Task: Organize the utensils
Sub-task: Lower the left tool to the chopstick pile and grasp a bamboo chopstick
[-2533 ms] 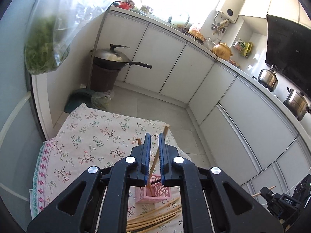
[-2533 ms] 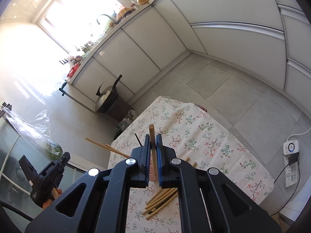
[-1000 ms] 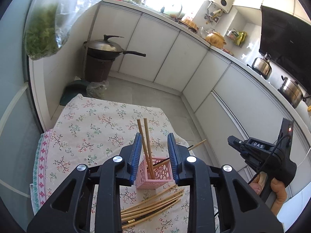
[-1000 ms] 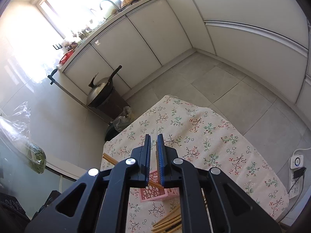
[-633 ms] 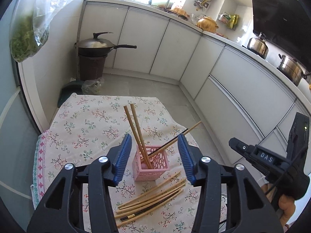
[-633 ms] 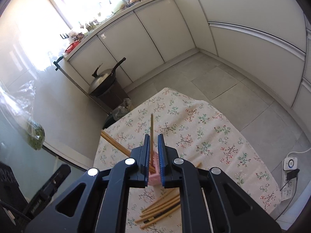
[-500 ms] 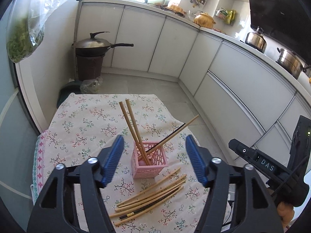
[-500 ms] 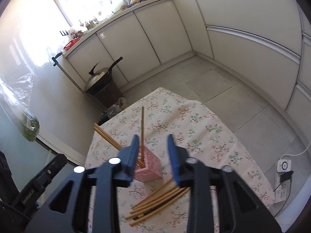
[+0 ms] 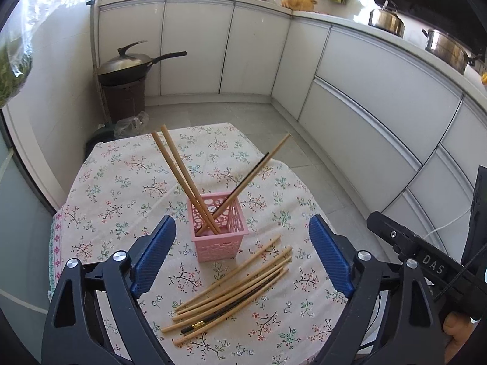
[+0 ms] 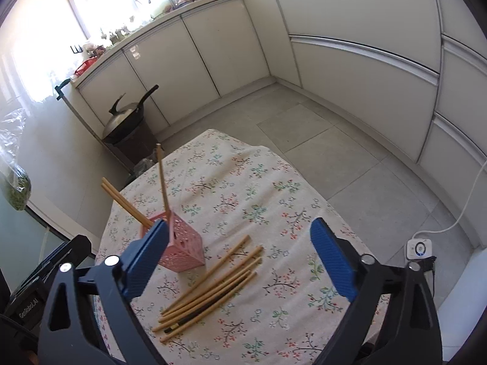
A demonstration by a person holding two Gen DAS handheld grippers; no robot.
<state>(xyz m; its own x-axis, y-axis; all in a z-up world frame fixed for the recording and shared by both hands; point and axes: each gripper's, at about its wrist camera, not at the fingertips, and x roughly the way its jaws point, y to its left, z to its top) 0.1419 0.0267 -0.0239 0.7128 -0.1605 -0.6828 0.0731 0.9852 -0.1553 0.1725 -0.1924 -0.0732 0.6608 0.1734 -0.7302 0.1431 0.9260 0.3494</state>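
Both grippers hung over a small table in a home kitchen, their blue-padded jaws having just swung wide, and nothing lay between them: the left gripper [image 9: 242, 255] framed the work from one side, the right gripper [image 10: 239, 258] from the other, each empty. Nearest the cameras, a loose bundle of chopsticks [image 9: 231, 292] lay flat on the floral tablecloth [image 9: 121, 182], fanned slightly and touching one another, most of pale wood and at least one dark with a gold band near its end. They looked light, thin and stiff, likely to roll or slide on the cloth and to slip from a loose pinch; a hold near the middle of a single stick, across its width, would probably keep it level, and taking one from the edge of the bundle would disturb the others least. Just beyond the bundle stood the pink holder [image 9: 216, 228], a small square basket with pierced sides, apparently light enough to tip if knocked. Four sticks already leaned in it: two pale ones [image 9: 179, 176] slanting one way, a pale one and a dark one [image 9: 252, 173] the other. Farther off, a lidded wok [image 9: 127, 64] sat on a dark stand beside white cabinets [image 9: 194, 45].
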